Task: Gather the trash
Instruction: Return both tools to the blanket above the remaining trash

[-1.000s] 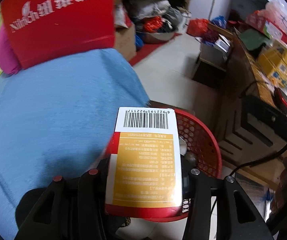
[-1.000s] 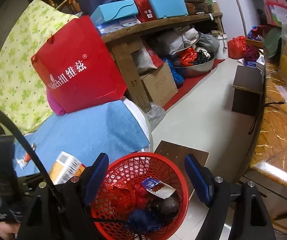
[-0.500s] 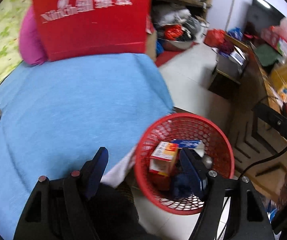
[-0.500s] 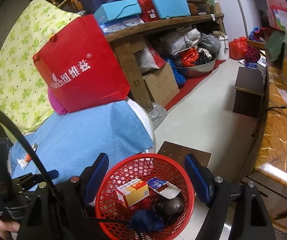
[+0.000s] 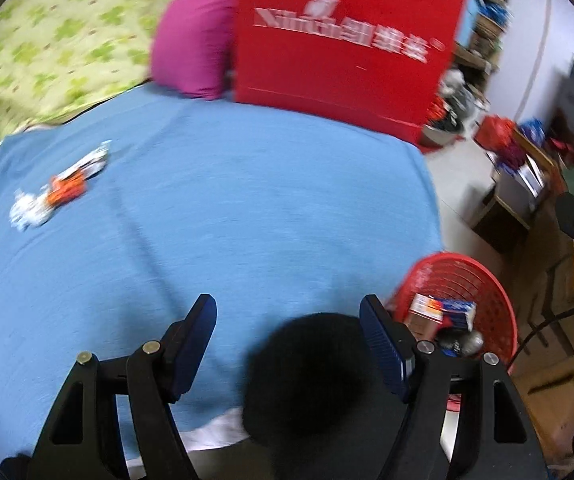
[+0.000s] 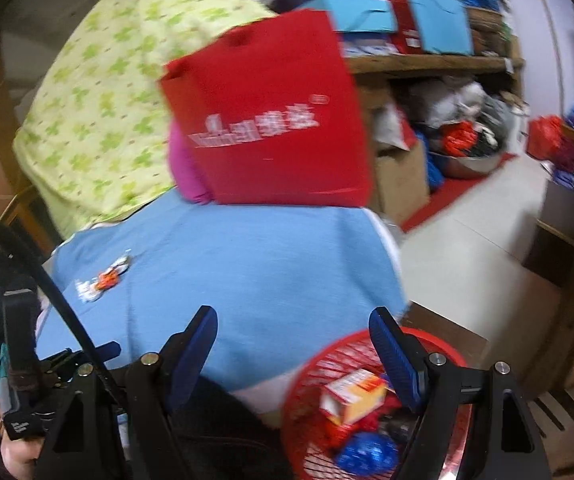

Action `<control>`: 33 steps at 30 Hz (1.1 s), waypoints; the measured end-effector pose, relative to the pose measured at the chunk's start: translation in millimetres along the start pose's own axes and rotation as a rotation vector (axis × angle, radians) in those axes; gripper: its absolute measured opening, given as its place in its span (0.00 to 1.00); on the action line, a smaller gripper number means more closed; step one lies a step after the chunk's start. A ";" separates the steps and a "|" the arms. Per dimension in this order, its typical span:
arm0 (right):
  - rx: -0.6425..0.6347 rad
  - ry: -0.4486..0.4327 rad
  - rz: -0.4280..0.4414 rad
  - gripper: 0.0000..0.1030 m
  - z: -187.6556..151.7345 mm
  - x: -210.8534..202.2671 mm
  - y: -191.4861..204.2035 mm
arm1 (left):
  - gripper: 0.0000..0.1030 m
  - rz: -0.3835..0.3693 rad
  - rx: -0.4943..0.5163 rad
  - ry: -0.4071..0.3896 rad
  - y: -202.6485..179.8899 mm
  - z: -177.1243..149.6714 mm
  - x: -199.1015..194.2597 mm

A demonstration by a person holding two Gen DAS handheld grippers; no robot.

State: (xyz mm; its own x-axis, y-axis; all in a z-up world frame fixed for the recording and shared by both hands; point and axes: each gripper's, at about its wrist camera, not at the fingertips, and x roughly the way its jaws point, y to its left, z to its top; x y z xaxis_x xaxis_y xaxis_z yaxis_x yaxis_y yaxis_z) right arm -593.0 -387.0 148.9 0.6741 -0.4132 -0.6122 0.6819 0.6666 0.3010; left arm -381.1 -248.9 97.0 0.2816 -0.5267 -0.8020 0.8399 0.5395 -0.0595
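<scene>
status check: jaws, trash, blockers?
Left gripper just opened, empty; right gripper open, empty. Box in red basket. One wrapper left on blue cloth, path clear.

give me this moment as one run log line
left gripper: open, empty | right gripper: open, empty | box: in red basket | wrapper: on blue cloth

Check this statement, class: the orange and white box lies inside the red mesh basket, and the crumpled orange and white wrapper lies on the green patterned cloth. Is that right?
Not quite. The box does lie in the red mesh basket, but the crumpled wrapper lies on the blue cloth, not on the green patterned cloth. The left wrist view shows it most clearly.
</scene>
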 end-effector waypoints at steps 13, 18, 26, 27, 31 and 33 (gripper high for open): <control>-0.195 0.065 0.199 0.79 6.0 56.3 143.2 | 0.73 0.181 -0.249 -0.032 154.0 -26.8 -9.6; -0.245 0.101 0.251 0.79 -0.2 79.6 181.1 | 0.73 0.251 -0.326 -0.032 205.6 -35.7 -6.9; -0.274 0.146 0.286 0.79 -8.6 110.9 209.9 | 0.73 0.279 -0.452 -0.040 268.4 -20.9 0.0; -0.273 0.151 0.287 0.79 -8.6 114.5 210.9 | 0.73 0.275 -0.460 -0.044 270.9 -16.9 0.3; -0.275 0.153 0.295 0.79 -7.9 130.8 216.2 | 0.73 0.255 -0.499 -0.062 284.7 8.5 8.4; -0.266 0.151 0.303 0.79 -6.4 141.6 218.5 | 0.73 0.249 -0.506 -0.063 290.3 21.7 15.8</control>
State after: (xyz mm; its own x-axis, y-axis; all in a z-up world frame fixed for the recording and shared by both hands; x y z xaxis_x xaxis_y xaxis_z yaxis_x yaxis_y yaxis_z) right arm -350.3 -295.8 123.3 0.7700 -0.0920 -0.6314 0.3493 0.8889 0.2964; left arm -122.7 -114.9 80.0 0.4823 -0.3733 -0.7925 0.4221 0.8918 -0.1631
